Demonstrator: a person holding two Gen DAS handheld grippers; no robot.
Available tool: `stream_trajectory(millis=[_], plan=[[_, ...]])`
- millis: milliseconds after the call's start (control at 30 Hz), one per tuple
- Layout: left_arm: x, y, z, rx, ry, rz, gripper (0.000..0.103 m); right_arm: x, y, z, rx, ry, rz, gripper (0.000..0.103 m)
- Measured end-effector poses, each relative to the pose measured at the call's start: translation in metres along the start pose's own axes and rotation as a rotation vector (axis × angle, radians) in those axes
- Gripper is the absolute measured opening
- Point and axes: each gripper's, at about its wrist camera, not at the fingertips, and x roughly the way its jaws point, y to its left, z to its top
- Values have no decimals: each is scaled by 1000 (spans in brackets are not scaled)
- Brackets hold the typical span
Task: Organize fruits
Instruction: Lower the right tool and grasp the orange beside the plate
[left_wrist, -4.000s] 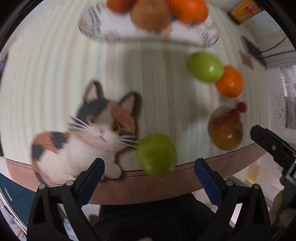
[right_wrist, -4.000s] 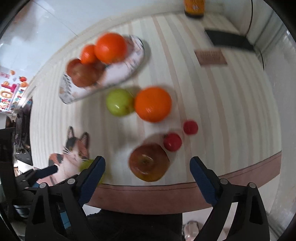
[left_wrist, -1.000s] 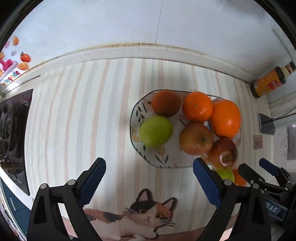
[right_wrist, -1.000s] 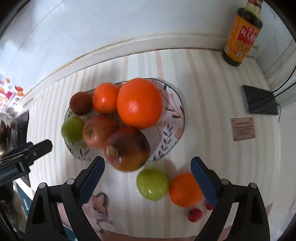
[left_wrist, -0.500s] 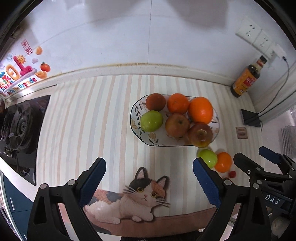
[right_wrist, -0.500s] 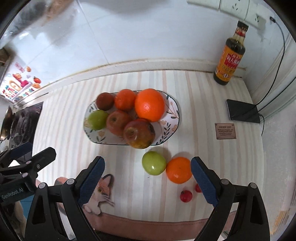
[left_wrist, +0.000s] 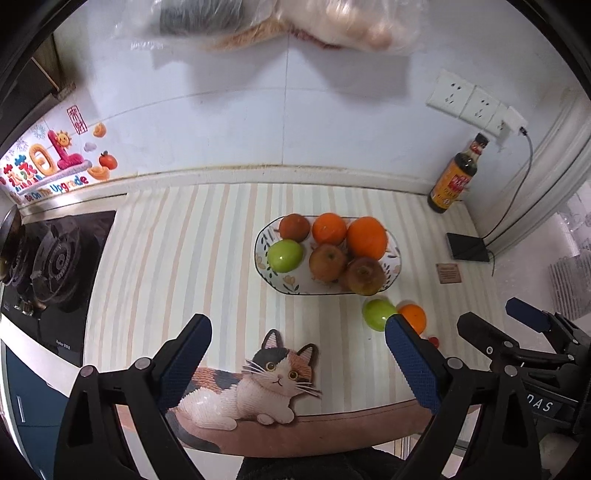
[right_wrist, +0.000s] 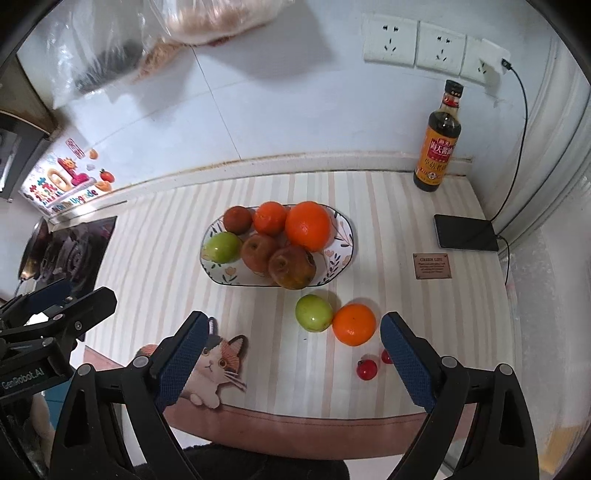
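- My left gripper (left_wrist: 297, 360): held above the near edge of the striped cat-print mat (left_wrist: 207, 258), blue-padded fingers (left_wrist: 184, 360) spread wide, nothing between them.
- My right gripper (right_wrist: 290, 356): likewise raised and level, fingers released and empty.
- Oval floral-patterned ceramic plate (right_wrist: 341, 254): mid-mat, ahead of both grippers, long axis running left to right.
- On the plate: one green apple (right_wrist: 221, 247) at its left end, a dark brown round fruit (right_wrist: 238, 220), a small orange (right_wrist: 270, 218), a large orange (right_wrist: 308, 226), two reddish-brown apples (right_wrist: 291, 267) at its near side.
- Loose green apple (right_wrist: 313, 312) and loose orange (right_wrist: 354, 324): touching, just in front of the plate's right end, beyond my right fingertips.
- Two small red cherry tomatoes (right_wrist: 366, 369): nearer than the loose orange, beside my right gripper's right finger.
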Motion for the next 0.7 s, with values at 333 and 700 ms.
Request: stream_trajectory(millis=[333, 700], plan=[[-22, -9, -11, 18, -32, -3, 96, -36, -4, -8, 7, -55, 15, 96], [-1, -21, -14, 30, -10, 39, 99, -25, -34, -13, 75, -48, 36, 100]])
